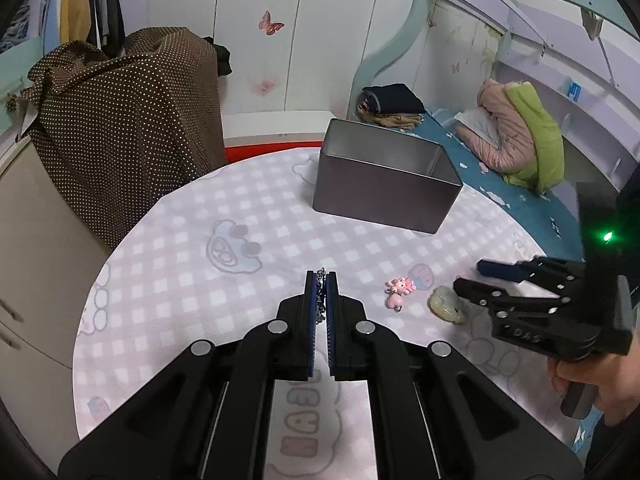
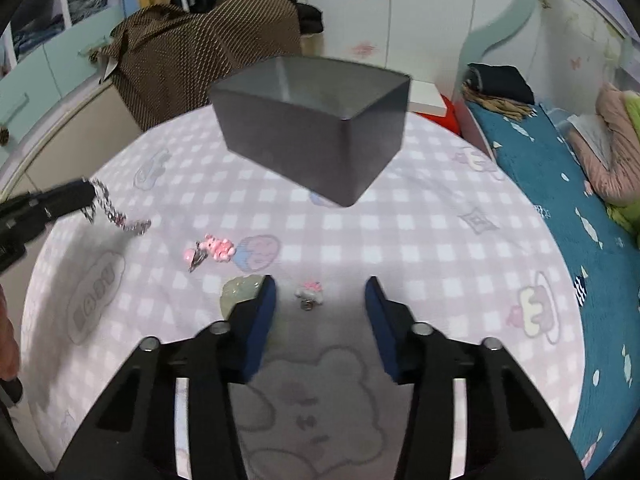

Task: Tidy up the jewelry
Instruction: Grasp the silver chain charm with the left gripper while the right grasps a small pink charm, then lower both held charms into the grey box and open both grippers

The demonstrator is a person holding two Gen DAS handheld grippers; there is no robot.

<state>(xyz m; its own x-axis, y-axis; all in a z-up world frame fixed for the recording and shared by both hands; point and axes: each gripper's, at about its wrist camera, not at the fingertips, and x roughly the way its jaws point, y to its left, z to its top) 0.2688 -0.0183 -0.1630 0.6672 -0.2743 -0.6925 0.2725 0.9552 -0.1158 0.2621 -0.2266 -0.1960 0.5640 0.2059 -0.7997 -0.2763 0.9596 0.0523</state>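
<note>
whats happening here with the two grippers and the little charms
A person is sorting jewelry on a checked tablecloth. The left gripper is shut on a silver chain, lifted off the cloth. The right gripper, jaws apart, hovers by a small pink-and-white charm. The open metal tin waits behind.

silver chain point(image 2: 116, 212) dangling, pink charm point(image 2: 214, 250) on table

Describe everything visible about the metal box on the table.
The metal box is a rectangular, open-topped tin with rounded corners. It looks like plain brushed grey metal, its outside darker and its inner walls paler. No lid is in view. It stands upright toward the far side of the table, on the pink checked cover. What shows of its inside looks bare; the bottom is hidden. Nothing touches it except the cover: both grippers and the loose trinkets lie nearer the camera, apart from it.
</note>
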